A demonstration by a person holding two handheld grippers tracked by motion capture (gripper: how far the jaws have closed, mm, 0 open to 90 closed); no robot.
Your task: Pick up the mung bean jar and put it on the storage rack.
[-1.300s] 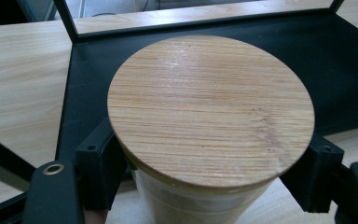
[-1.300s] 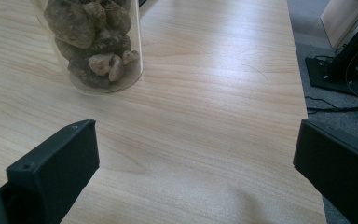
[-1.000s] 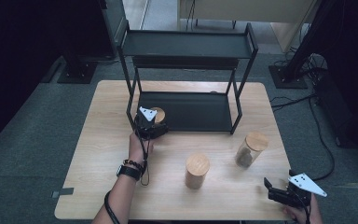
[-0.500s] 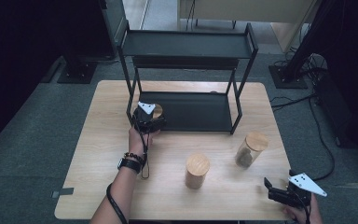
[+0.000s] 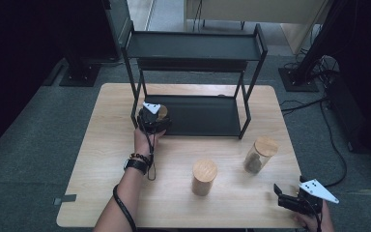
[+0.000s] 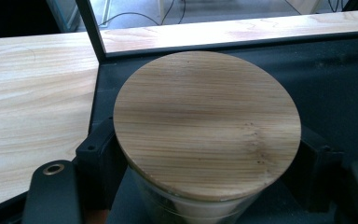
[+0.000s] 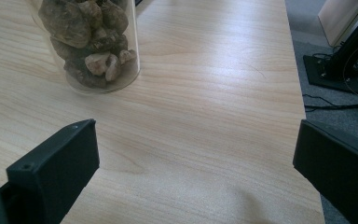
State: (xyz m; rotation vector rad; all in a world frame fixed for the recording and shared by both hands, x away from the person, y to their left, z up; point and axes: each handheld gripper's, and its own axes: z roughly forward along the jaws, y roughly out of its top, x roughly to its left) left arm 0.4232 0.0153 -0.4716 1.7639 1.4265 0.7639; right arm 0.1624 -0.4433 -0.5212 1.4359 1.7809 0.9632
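My left gripper (image 5: 155, 120) is shut on a glass jar with a round bamboo lid (image 6: 207, 126); its jaws clasp the jar's sides just under the lid. It holds the jar (image 5: 162, 113) at the front left corner of the black rack's lower shelf (image 5: 200, 116). In the left gripper view the shelf's dark surface (image 6: 340, 74) lies under and behind the jar. My right gripper (image 5: 290, 198) stands open near the table's front right corner, nothing between its jaws. Ahead of it in the right gripper view stands a clear jar of brown lumps (image 7: 91, 42).
A wooden-lidded jar (image 5: 205, 177) stands mid-front on the table (image 5: 101, 145). The clear jar of brown lumps (image 5: 259, 154) stands to its right. The rack's upper shelf (image 5: 195, 46) is bare. Cables and stands lie on the floor right of the table.
My left hand has carried the jar away from me and slightly right, over the front left corner of the lower shelf. The right gripper has stayed put.
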